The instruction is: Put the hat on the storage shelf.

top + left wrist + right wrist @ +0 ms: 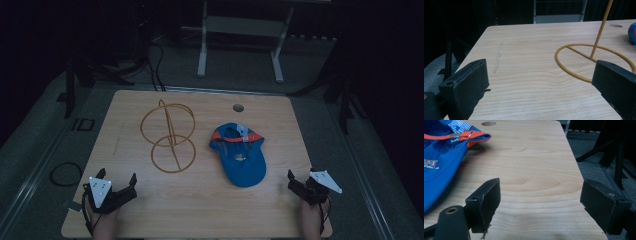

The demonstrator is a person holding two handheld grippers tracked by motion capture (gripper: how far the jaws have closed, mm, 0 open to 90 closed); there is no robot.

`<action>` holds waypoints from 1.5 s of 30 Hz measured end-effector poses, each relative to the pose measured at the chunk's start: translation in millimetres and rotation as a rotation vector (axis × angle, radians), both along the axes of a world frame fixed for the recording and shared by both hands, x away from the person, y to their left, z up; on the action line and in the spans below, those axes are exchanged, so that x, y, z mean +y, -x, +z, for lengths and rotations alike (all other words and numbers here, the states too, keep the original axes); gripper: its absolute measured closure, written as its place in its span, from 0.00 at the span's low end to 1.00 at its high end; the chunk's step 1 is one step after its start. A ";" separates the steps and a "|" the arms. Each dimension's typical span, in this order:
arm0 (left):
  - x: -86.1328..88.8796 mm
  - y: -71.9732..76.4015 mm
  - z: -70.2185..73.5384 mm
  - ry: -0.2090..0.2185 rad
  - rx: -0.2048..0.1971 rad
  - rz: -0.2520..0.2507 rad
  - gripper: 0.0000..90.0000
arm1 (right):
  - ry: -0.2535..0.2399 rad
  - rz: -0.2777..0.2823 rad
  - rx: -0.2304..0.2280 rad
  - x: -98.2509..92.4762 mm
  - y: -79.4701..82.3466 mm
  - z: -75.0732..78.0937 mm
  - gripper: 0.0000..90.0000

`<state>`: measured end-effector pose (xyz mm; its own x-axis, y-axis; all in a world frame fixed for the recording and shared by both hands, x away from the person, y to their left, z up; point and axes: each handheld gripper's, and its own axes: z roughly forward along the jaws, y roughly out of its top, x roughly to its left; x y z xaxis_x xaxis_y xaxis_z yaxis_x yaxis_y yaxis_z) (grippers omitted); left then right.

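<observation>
Both pairs of jaws stand wide apart with nothing between them. The left gripper (118, 181) and the right gripper (301, 181) sit at the two near corners of the table (200, 210), one in each hand, as if parked at rest before any reach begins. Taking the blue cap (241, 156) as the landmark: it lies flat on the wood, crown down and opened upward, its orange strap (235, 138) at the far end, probably laid out that way so that an edge offers itself to a pinch. The right gripper rests to the right of the cap and nearer the person, well apart from it; in the right gripper view the cap's blue cloth (439, 170) lies off to the left of the open jaws, outside the gap, so bare wood alone fills the space between them. To the left of the cap, just beside it, stands the yellow wire stand (168, 136), a ring flat on the table with a rod rising to an upright hoop, likely meant to carry the cap. The left gripper lies farther left still and nearer the person; in the left gripper view the stand's base ring (584, 50) sits ahead of the open jaws, toward the right one, not between them.
</observation>
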<state>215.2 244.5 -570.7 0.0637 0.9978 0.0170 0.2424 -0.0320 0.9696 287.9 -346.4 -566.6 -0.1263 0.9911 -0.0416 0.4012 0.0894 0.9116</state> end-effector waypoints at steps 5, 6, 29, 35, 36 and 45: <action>-0.1 -0.4 0.3 0.002 -0.003 0.019 0.01 | 0.005 0.037 0.032 2.1 -2.1 -0.1 0.18; 0.4 -0.5 0.4 0.009 -0.004 0.019 0.01 | 0.007 0.047 0.034 3.3 -2.2 -0.2 0.18; -19.4 0.4 12.0 0.011 0.081 -0.153 0.01 | -0.029 0.186 0.192 21.3 -28.3 39.0 0.16; -22.7 1.5 12.2 0.014 0.114 -0.253 0.01 | -0.036 0.255 0.193 30.7 -39.3 58.0 0.15; -22.3 1.6 11.9 0.016 0.121 -0.281 0.01 | -0.042 0.266 0.191 32.4 -41.0 61.3 0.15; -24.0 0.9 10.7 -0.010 0.139 -0.293 0.01 | -0.015 0.358 0.198 56.5 -62.3 79.9 0.17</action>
<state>214.3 220.5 -560.0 0.3508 0.9364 -0.0017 0.3512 -0.1299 0.9272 350.1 -290.0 -486.7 -0.4672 0.8836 0.0320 0.5151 0.2427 0.8220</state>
